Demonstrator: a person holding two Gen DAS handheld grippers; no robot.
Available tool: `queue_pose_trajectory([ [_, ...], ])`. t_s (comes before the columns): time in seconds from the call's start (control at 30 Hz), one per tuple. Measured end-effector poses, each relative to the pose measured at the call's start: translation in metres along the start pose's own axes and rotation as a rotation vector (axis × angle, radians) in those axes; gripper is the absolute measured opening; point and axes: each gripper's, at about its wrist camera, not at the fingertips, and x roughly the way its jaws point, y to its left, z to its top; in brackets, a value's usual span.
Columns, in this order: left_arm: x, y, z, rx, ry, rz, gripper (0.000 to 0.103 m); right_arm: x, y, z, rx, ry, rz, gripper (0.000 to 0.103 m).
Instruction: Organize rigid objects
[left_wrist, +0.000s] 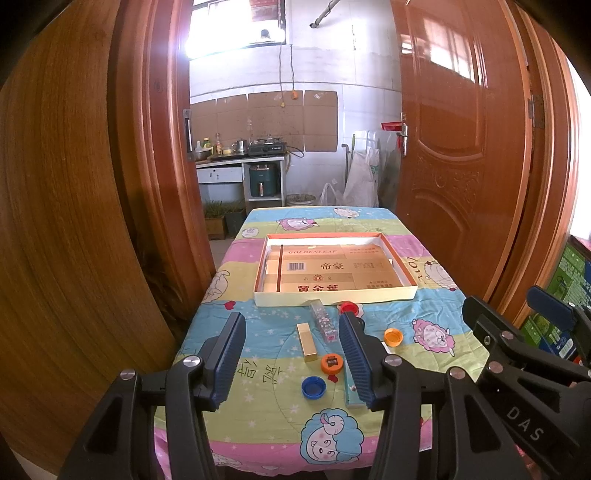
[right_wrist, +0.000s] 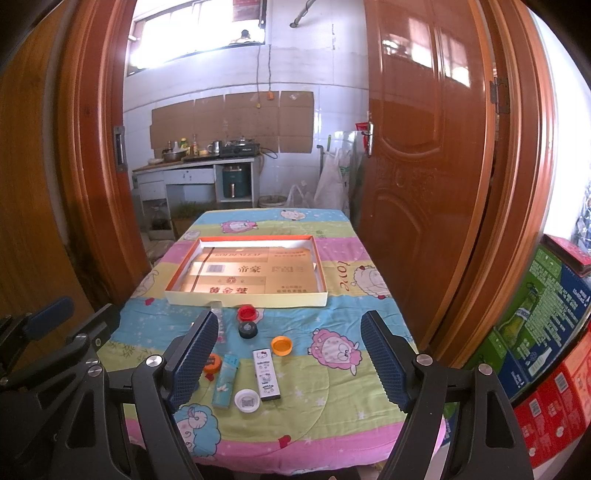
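Observation:
A shallow cardboard tray (left_wrist: 334, 296) (right_wrist: 245, 298) lies mid-table with nothing loose inside. In front of it lie small items: a gold box (left_wrist: 307, 341), a clear tube (left_wrist: 325, 320), a blue cap (left_wrist: 313, 387), an orange lid (left_wrist: 331, 363), an orange cap (left_wrist: 393, 336) (right_wrist: 281, 345), a red cap (right_wrist: 247, 313), a black cap (right_wrist: 248, 329), a teal lighter (right_wrist: 226, 380), a white cartoon-print lighter (right_wrist: 266, 374) and a white cap (right_wrist: 247, 400). My left gripper (left_wrist: 291, 328) hovers open above the near items. My right gripper (right_wrist: 288, 330) hovers open too, holding nothing.
The table wears a pastel cartoon-sheep cloth (left_wrist: 436, 336). Wooden doors (left_wrist: 458, 147) flank it left and right. Printed cartons (right_wrist: 546, 332) are stacked at the right. A kitchen counter (right_wrist: 192, 162) stands beyond the doorway.

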Motion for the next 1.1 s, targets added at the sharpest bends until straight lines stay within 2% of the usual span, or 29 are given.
queue_pose_trajectory([
  [1.1,-0.0012,0.0002,0.0004,-0.002,0.0,-0.002,0.053,0.0,-0.0005,0.0003,0.002,-0.001,0.003,0.081],
])
